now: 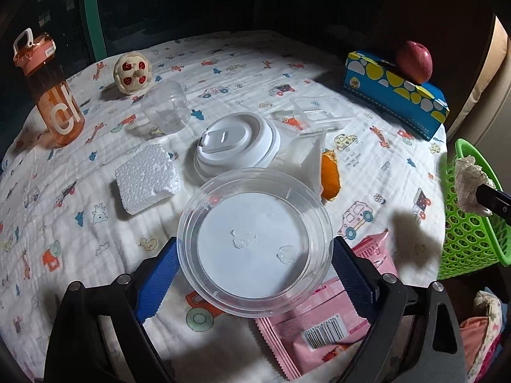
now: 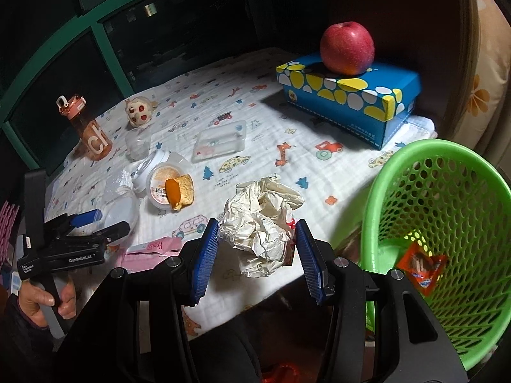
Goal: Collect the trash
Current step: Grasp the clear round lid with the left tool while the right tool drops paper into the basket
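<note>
Right tool [image 2: 257, 255] grips crumpled paper [image 2: 262, 226] beside basket [image 2: 447, 210].

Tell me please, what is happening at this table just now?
A person is clearing trash from a table, with a gripper in each hand. The right gripper holds a crumpled paper wad beside the green basket, where one orange wrapper already lies. The left gripper has a clear plastic lid between its fingers. A foam block, a clear cup, a pink packet and an orange peel are not yet collected.
</note>
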`<action>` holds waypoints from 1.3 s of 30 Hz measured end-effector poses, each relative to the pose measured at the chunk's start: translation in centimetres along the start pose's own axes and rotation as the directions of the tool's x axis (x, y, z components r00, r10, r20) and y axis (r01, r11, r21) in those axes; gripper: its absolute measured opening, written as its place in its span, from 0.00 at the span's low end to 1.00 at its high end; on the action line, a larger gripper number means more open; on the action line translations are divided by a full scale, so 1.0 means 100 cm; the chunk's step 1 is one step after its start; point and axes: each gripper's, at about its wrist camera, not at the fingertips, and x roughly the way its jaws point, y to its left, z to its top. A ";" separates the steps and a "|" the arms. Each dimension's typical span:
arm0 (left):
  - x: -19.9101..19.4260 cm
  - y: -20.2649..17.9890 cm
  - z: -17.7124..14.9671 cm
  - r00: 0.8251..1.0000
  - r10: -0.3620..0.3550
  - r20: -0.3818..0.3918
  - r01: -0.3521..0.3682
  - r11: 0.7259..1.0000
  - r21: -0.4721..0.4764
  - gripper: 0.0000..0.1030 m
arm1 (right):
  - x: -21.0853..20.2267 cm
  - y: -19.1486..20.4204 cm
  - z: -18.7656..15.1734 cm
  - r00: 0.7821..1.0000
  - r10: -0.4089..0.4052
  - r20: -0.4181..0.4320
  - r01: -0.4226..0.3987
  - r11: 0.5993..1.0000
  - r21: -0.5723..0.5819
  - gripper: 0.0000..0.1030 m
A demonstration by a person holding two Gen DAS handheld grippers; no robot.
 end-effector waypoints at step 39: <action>-0.051 -0.234 0.059 0.944 -0.323 0.063 0.283 0.893 0.350 0.87 | -0.080 -0.158 -0.049 0.964 -0.262 0.033 0.247 0.938 0.245 0.61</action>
